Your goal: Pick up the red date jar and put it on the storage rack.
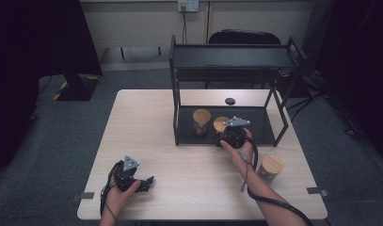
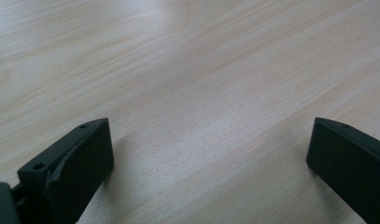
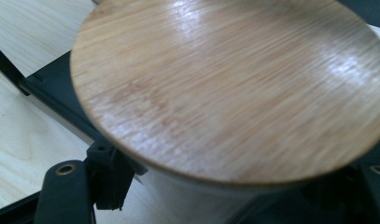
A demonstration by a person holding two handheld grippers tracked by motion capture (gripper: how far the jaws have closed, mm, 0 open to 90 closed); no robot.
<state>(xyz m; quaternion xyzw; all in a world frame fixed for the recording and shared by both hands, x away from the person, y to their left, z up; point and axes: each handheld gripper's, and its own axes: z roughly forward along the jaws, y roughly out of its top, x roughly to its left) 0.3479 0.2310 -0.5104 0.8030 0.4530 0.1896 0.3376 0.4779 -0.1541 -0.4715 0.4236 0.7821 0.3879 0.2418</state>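
Wooden table (image 1: 179, 155), light grain, carries everything. Black two-level metal rack (image 1: 231, 61) stands at the far right part of it, upper shelf bare on top. Dark chair back (image 1: 243, 36) sits behind the rack. On the rack's bottom shelf: one jar with a wooden lid (image 1: 201, 121) standing left, a second lidded jar (image 1: 220, 124) just beside it on the right, at the shelf's front edge. Right gripper (image 1: 228, 136) is clamped on that second jar below the lid; in the right gripper view the round wooden lid (image 3: 229, 88) sits right over the jaws, pale jar body between them. Third lidded jar (image 1: 271, 167) stands on the table near the right forearm. Left gripper (image 1: 141, 182) rests low over bare table at front left, jaws wide apart, nothing between them. Small dark round object (image 1: 230, 100) lies on the table behind the rack.
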